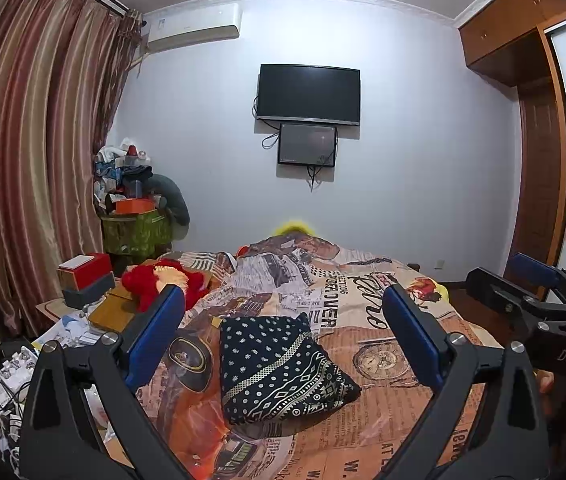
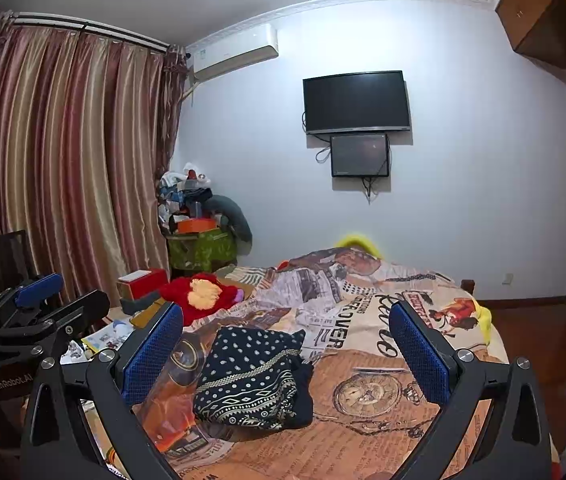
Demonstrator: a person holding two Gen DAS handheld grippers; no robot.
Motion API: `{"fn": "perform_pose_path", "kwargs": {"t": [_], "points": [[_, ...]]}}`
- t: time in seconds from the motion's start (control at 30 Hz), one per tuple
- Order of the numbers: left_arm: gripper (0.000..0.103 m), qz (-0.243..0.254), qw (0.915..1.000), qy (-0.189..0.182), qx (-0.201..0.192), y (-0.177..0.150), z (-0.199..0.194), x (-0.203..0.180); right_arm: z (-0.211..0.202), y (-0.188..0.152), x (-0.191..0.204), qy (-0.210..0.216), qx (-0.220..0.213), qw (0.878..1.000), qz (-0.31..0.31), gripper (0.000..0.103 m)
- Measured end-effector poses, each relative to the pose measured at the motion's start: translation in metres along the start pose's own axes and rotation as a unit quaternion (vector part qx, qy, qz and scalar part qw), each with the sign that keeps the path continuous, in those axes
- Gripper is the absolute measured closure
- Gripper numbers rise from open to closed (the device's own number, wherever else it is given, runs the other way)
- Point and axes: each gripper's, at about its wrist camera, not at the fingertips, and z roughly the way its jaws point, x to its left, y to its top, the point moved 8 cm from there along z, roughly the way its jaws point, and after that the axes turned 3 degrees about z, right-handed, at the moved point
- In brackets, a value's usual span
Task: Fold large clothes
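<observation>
Navy patterned garment (image 1: 283, 368) lies folded mid-frame on the bedspread (image 1: 383, 360), my left gripper (image 1: 283, 320) and right gripper (image 2: 285, 334) both wide apart, empty; I'd press edges flat.

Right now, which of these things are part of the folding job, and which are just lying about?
Part of the job:
- folded dark patterned garment
- left gripper, open
- right gripper, open
- printed bedspread it lies on

Just lying about:
- red plush toy
- red box
- wall television
- air conditioner

Black tongs (image 1: 283, 344), blue pads (image 1: 411, 336)
</observation>
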Motion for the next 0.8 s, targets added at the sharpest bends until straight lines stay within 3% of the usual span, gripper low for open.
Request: {"fn": "perform_pose_path", "kwargs": {"t": [0.8], "points": [[0.003, -0.004, 0.9999, -0.007, 0.007, -0.0062, 0.0051, -0.0023, 0.0004, -0.0017, -0.0009, 0.001, 0.0, 1.0, 0.001, 0.0]]}}
